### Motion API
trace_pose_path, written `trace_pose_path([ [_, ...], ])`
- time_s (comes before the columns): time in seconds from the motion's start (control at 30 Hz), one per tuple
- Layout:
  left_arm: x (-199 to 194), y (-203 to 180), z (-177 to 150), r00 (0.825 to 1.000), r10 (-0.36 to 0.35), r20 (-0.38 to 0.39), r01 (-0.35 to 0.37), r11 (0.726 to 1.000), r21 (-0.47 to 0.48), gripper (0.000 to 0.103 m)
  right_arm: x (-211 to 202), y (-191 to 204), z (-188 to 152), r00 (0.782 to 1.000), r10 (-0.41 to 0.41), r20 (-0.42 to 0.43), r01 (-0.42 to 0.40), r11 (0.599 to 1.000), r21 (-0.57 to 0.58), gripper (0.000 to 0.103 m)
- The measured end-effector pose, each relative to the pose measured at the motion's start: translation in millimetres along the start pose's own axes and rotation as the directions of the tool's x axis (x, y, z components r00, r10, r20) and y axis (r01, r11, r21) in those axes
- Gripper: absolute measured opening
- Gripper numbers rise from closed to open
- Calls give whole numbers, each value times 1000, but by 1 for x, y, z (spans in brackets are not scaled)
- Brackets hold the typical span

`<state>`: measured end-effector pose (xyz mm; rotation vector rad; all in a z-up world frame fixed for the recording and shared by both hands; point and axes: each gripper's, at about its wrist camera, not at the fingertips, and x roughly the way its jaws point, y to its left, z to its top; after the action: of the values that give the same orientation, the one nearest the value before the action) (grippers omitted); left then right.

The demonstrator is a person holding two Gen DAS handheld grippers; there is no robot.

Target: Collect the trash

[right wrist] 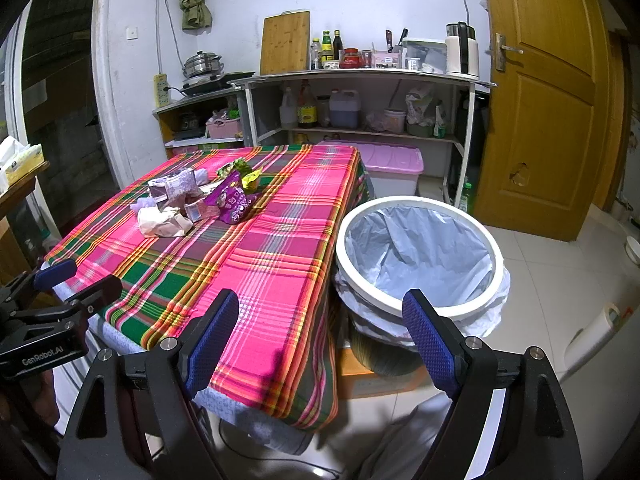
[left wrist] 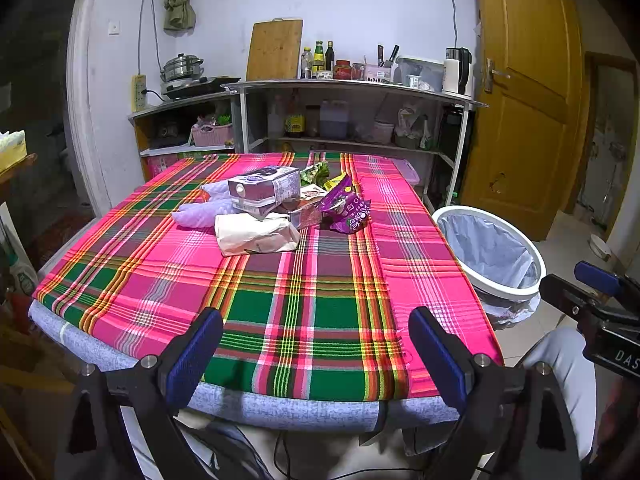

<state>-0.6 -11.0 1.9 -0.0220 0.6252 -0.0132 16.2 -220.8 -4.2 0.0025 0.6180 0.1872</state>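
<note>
A plaid-covered surface [left wrist: 304, 320] is seen in a kitchen corner. Trash [left wrist: 276, 204] is piled at its far middle, untouched. Both claws, left [left wrist: 316, 352] and right [right wrist: 320, 340], are held wide and empty. Collection is judged unstarted; a reach forward is required, the lined bin [right wrist: 420, 256] standing just beside.

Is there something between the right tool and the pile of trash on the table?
Nothing visible does. Only bare plaid tablecloth lies between the open right tool and the trash pile. The lined bin stands beside the table, apart from that path.
</note>
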Motion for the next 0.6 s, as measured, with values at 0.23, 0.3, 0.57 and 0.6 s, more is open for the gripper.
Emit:
trace_pose_path([
  [0.23, 0, 0, 0, 1000, 1, 1, -1, 1000, 0, 94, 0, 1, 0, 1000, 0, -1, 0, 1000, 1, 84],
  [0.3, 0, 0, 0, 1000, 0, 0, 0, 1000, -1, 94, 0, 1, 0, 1000, 0, 0, 0, 1000, 0, 84],
  [0.57, 0, 0, 0, 1000, 0, 0, 0, 1000, 0, 94, 0, 1, 0, 1000, 0, -1, 0, 1000, 1, 84],
  [0.6, 0, 0, 0, 1000, 1, 0, -1, 1000, 0, 94, 0, 1, 0, 1000, 0, -1, 0, 1000, 1, 84],
])
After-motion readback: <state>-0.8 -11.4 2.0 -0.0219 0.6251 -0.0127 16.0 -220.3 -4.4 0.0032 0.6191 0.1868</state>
